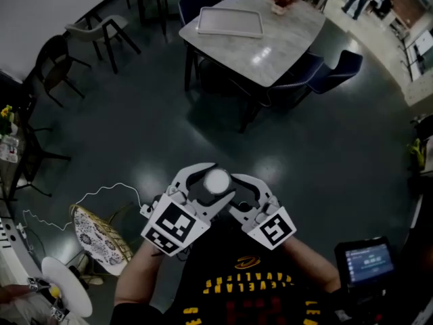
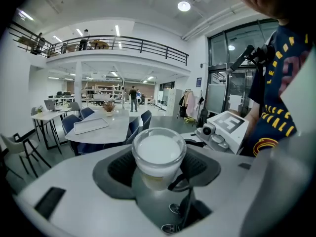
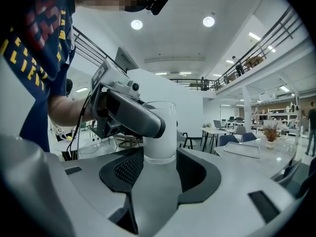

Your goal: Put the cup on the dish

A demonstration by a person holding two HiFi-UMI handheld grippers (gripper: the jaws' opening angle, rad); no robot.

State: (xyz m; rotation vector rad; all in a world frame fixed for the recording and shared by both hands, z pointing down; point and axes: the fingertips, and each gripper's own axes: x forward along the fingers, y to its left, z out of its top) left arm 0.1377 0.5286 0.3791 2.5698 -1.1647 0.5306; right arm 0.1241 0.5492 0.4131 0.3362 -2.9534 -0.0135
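The left gripper (image 2: pixel 159 161) has its 2 jaws clamped on the cup (image 2: pixel 159 149). The dark ribbed pads (image 2: pixel 120 168) press its sides, and the cup's mouth tips toward that gripper's camera. The cup is clear and white inside nearly to the rim.

The right gripper (image 3: pixel 160 158) is closed on the same cup. Its 2 pads (image 3: pixel 126 169) lie against either side of the cup's base with no gap showing, and from here the cup stands upright. 1 finger of the left gripper crosses the upper part of the cup on the side facing this camera.

In the head view both grippers meet at the cup, held in the air in front of the person's dark shirt (image 1: pixel 247 283) with yellow lettering. The 2 marker cubes sit just below the cup, 1 to its lower left (image 1: pixel 174 227) and 1 to its lower right (image 1: pixel 274 229).

The white dish (image 1: pixel 67 286) is well apart from the cup, far to its lower left at the picture's edge. A round patterned seat (image 1: pixel 95 235) stands between the cup and the dish. Well above the cup in this view is a grey table (image 1: pixel 284 36) carrying a tray (image 1: pixel 229 22), with dark blue chairs (image 1: pixel 335 70) round it. A small lit screen (image 1: pixel 369 259) shows to the cup's lower right.
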